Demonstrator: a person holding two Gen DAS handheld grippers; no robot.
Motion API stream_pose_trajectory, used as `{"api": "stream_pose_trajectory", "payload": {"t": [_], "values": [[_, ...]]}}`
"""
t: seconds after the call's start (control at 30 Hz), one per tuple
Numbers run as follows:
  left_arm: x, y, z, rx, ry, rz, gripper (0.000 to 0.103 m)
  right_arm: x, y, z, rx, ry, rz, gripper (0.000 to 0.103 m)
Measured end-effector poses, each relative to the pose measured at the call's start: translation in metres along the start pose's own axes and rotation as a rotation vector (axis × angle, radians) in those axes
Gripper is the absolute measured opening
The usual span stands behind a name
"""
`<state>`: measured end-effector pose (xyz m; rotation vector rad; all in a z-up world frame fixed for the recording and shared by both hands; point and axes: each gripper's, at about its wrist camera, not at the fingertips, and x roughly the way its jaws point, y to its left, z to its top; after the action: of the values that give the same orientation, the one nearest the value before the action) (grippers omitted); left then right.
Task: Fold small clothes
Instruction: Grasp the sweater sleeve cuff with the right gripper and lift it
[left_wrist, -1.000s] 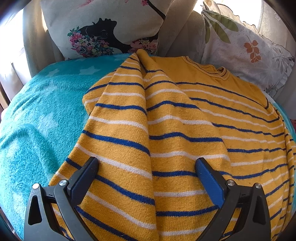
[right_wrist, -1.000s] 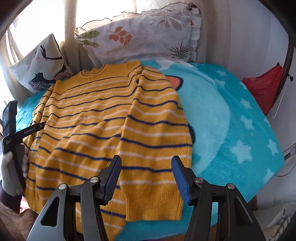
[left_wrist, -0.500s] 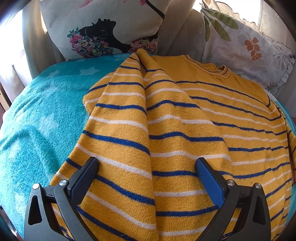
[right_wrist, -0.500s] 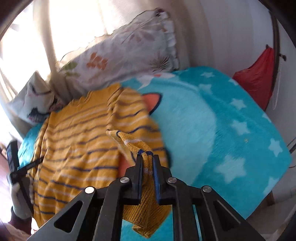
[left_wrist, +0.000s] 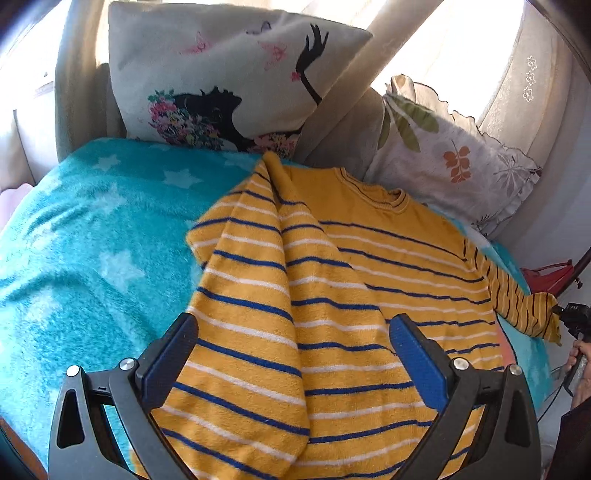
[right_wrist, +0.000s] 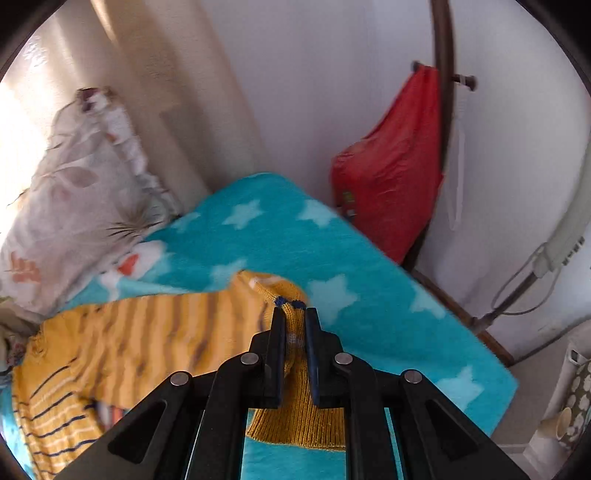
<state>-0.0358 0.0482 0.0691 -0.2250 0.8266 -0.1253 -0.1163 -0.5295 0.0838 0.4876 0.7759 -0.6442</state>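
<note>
While your right gripper (right_wrist: 294, 325) fingers pinch the yellow knit sweater's (left_wrist: 354, 295) striped sleeve cuff (right_wrist: 291, 321) over the teal starred fleece blanket (left_wrist: 92, 240), your left gripper (left_wrist: 291, 354) hangs wide open above the sweater, holding nothing.

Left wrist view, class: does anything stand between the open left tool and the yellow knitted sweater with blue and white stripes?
Nothing visible does. The left tool hangs open directly over the yellow striped knitted sweater, which lies on the turquoise star-patterned fleece blanket. The shut right tool pinches its sleeve cuff.
</note>
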Motion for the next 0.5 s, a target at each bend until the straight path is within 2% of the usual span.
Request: {"api": "stream_pose_trajectory", "payload": {"t": [0.1,0.17,0.23,0.33,0.4,0.5], "values": [[-0.011,0.017,0.004,-0.021,-0.023,0.019,0.103,-0.016,0.033,-0.005,0.005,0.045,0.194,0.011],[-0.016,0.029,0.005,-0.04,-0.033,0.026,0.103,-0.023,0.07,-0.008,-0.015,0.075,0.328,0.011],[-0.019,0.043,0.003,-0.06,-0.039,0.049,0.103,-0.025,0.116,-0.015,-0.046,0.121,0.471,0.011],[-0.024,0.062,-0.001,-0.104,-0.028,0.066,0.103,-0.014,0.189,-0.032,-0.059,0.243,0.692,0.011],[-0.029,0.075,-0.007,-0.129,-0.02,0.073,0.103,-0.003,0.239,-0.05,-0.08,0.32,0.787,0.011],[-0.037,0.091,-0.013,-0.161,-0.022,0.094,0.103,0.015,0.31,-0.081,-0.126,0.408,0.87,0.011]]}}
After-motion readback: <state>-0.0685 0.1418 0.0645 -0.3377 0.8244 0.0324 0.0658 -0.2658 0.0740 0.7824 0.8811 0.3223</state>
